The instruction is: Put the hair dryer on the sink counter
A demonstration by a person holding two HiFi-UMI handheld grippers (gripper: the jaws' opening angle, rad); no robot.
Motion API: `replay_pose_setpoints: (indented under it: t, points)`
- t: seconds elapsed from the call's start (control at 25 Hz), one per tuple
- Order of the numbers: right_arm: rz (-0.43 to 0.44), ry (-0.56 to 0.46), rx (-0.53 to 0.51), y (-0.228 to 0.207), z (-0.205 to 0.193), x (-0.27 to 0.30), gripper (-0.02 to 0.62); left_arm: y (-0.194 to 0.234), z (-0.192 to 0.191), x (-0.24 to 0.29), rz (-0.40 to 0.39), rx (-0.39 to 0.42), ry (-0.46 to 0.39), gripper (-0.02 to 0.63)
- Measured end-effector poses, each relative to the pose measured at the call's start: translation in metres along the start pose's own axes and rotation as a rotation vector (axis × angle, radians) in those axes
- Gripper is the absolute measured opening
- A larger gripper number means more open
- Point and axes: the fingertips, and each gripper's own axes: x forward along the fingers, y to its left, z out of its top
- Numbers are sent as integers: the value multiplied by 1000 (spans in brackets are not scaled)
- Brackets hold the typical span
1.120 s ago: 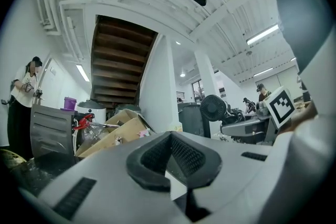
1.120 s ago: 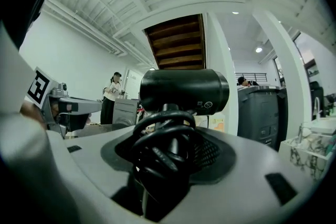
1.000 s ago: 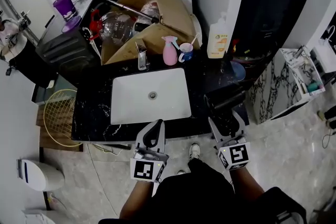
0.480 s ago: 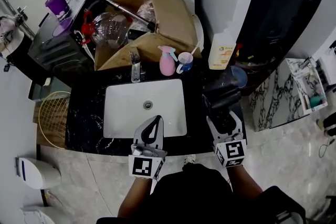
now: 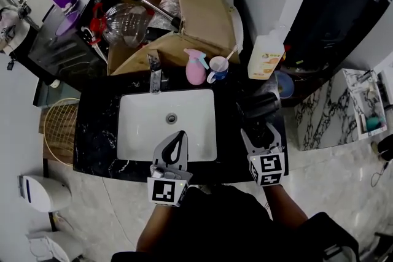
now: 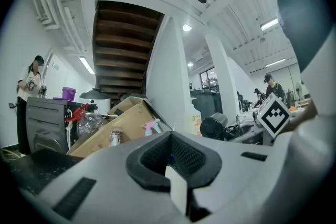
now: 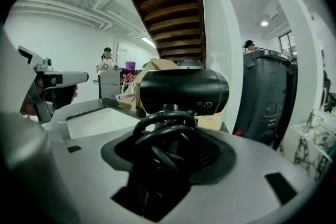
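Note:
A black hair dryer with its cord wound round the handle is held in my right gripper, over the dark counter to the right of the white sink basin. In the right gripper view the hair dryer fills the middle, its barrel crosswise above the jaws, which are shut on the handle and coiled cord. My left gripper hovers over the basin's front edge, jaws closed with nothing between them; the left gripper shows its pads together.
Behind the basin stand a faucet, a pink spray bottle, a cup and a white soap bottle. An open cardboard box sits behind. A black bin is at the right, a wire basket at the left.
Both grippers have moved forward over the counter; the hair dryer has travelled with the right gripper and now sits further in over the counter beside the basin.

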Motion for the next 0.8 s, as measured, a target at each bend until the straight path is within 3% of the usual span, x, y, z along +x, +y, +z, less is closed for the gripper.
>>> replay_pose_setpoints:
  t: [0.52, 0.8]
  points:
    - [-51, 197, 44, -10, -42, 43, 259, 17, -26, 22, -90, 5, 61, -3]
    - [-67, 317, 60, -15, -68, 60, 259, 18, -26, 35, -136, -11, 50, -3]
